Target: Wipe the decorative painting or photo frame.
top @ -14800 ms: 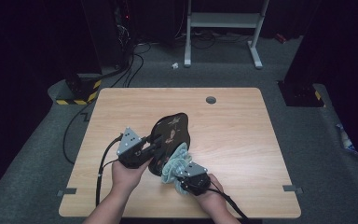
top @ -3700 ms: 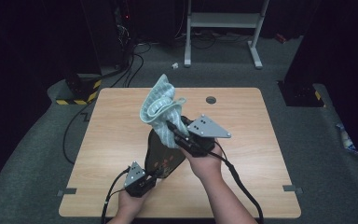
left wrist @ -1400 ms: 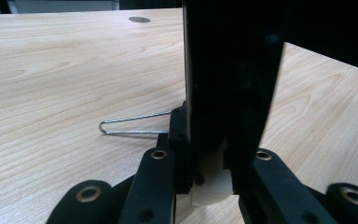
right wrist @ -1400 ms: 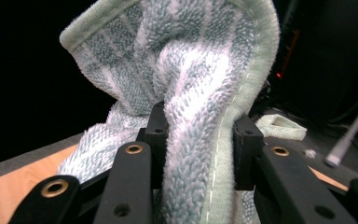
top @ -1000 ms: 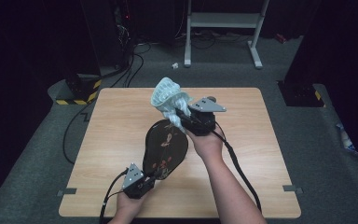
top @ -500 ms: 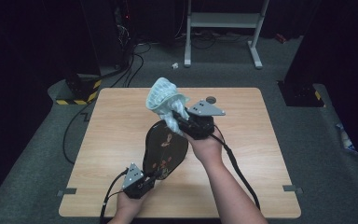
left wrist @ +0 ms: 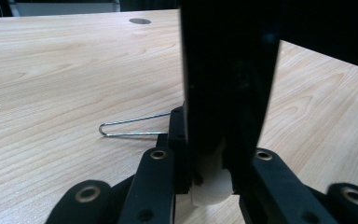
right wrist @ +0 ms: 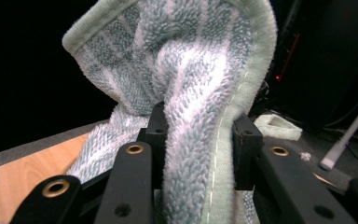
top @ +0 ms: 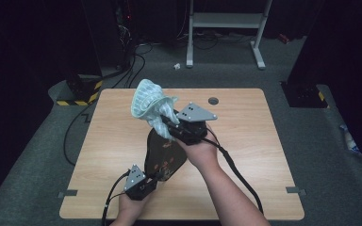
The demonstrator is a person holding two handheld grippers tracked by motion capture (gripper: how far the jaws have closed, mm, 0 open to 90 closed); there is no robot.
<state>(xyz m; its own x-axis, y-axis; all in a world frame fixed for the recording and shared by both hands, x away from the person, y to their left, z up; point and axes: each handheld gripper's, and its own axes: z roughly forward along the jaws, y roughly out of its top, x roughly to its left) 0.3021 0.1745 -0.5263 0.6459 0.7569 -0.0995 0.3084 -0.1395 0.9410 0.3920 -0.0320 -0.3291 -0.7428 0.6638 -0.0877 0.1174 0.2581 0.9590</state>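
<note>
Right gripper view: soft, light towel (right wrist: pixel 200 107) bunched between right gripper (right wrist: pixel 198 140) jaws, clamped mid-fold; best held there. Left gripper (left wrist: pixel 205 163) jaws closed on stiff black pan (top: pixel 162 153) edge.

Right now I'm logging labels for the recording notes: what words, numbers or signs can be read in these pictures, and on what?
None can be read.
Black paddle-shaped board, clamped by the left gripper: small reddish marks, too blurred to read.
Striped towel in the right gripper: no lettering.
Table: no lettering.
</note>
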